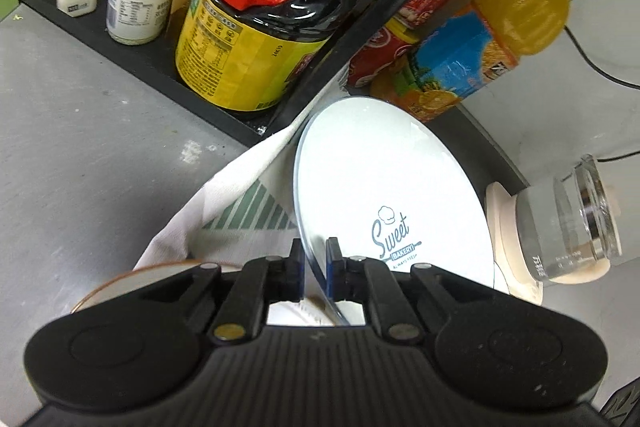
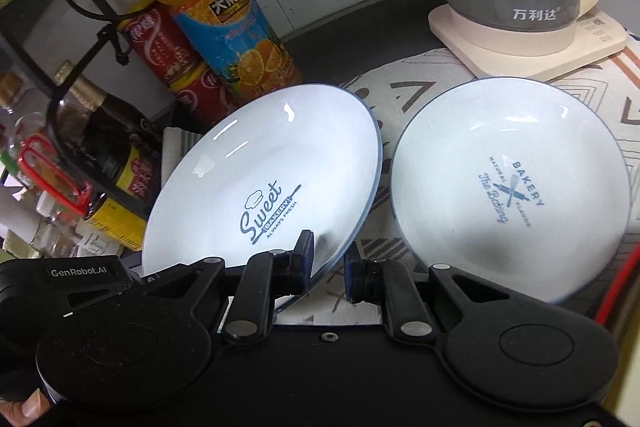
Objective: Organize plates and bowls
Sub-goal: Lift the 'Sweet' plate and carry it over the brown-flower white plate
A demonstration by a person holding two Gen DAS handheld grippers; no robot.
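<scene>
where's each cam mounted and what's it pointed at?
Left wrist: sits behind the left tongs, looks down past the gripped Sweet Bakery plate at the condiment rack; only tongs show.
Right wrist: behind the right tongs, gripping the same plate's rim, second plate beside; a fingertip shows.
Shared: that plate, orange bottle, kettle.

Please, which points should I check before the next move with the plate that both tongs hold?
1. Left tongs shut on the Sweet Bakery plate rim: ok.
2. Right tongs shut on that rim: ok.
3. Held plate level: not ok, it is tilted.
4. The Baking plate flat on the cloth, empty: ok.
5. Room between held plate and orange juice bottle: cannot tell.
</scene>
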